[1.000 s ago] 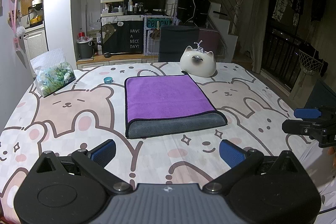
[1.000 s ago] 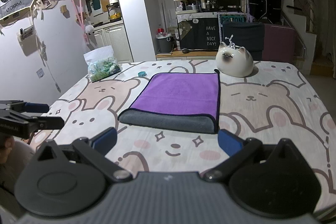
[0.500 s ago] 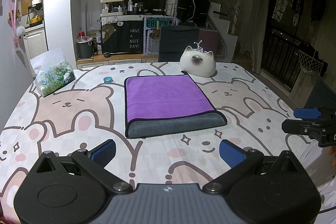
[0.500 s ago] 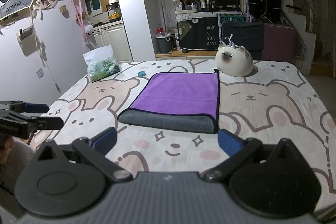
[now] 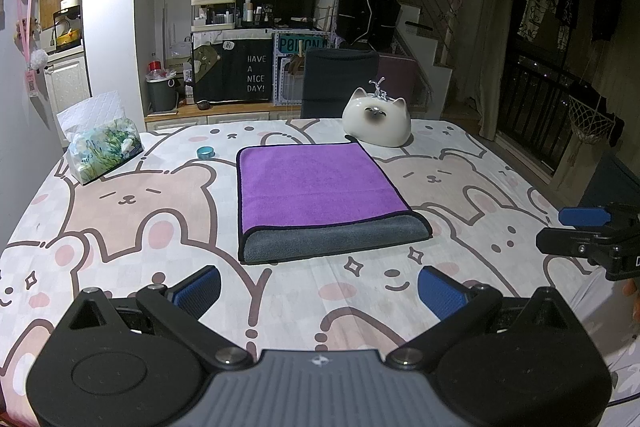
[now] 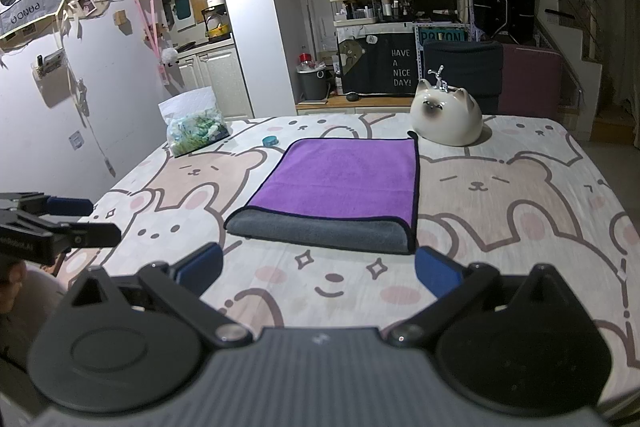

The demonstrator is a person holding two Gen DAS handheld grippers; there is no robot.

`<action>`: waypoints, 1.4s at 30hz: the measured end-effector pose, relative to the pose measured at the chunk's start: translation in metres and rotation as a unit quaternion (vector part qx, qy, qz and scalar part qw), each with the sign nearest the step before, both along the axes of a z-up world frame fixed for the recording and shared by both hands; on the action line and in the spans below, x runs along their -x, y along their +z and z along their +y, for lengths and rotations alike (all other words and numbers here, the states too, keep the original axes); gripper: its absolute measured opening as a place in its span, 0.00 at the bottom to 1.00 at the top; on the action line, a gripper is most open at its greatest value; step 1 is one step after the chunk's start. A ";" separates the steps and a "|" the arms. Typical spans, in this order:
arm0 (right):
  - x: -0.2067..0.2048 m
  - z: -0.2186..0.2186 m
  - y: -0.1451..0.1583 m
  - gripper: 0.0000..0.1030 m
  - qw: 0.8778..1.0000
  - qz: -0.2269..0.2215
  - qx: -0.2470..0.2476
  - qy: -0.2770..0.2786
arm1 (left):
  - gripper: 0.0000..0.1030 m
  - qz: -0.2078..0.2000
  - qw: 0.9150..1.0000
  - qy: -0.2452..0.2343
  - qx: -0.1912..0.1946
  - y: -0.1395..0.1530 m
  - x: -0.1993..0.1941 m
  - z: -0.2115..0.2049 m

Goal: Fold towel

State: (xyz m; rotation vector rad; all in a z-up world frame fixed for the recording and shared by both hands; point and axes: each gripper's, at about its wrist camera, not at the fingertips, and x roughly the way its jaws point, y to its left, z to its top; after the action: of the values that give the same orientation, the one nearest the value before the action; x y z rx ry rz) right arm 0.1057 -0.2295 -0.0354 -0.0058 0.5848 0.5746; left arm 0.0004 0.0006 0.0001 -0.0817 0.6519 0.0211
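Note:
A purple towel with a grey underside lies folded flat in the middle of the table; its rounded grey fold faces me. It also shows in the right wrist view. My left gripper is open and empty, held back from the towel's near edge. My right gripper is open and empty, also short of the near edge. Each gripper shows at the side of the other's view: the right gripper and the left gripper.
A bear-print cloth covers the table. A white cat-shaped ceramic stands just behind the towel's far right corner. A tissue pack and a small teal ring lie at the far left. A dark chair stands behind the table.

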 end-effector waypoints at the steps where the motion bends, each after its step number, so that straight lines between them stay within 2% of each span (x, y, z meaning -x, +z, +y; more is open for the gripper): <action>1: 0.000 0.000 0.000 1.00 1.000 0.000 0.000 0.000 | 1.00 0.000 1.000 0.000 0.000 0.000 0.000 0.000; 37: 0.001 0.000 0.001 1.00 1.000 0.003 -0.007 0.003 | 1.00 0.007 1.000 0.005 -0.001 0.002 0.000 -0.003; 42: -0.005 0.003 0.004 1.00 1.000 0.012 -0.008 0.001 | 1.00 0.010 1.000 0.009 0.006 -0.002 -0.014 -0.006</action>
State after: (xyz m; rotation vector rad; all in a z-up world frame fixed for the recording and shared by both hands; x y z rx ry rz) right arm 0.1105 -0.2263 -0.0309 0.0163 0.6042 0.5828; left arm 0.0140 -0.0050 -0.0016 -0.0987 0.6710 0.0365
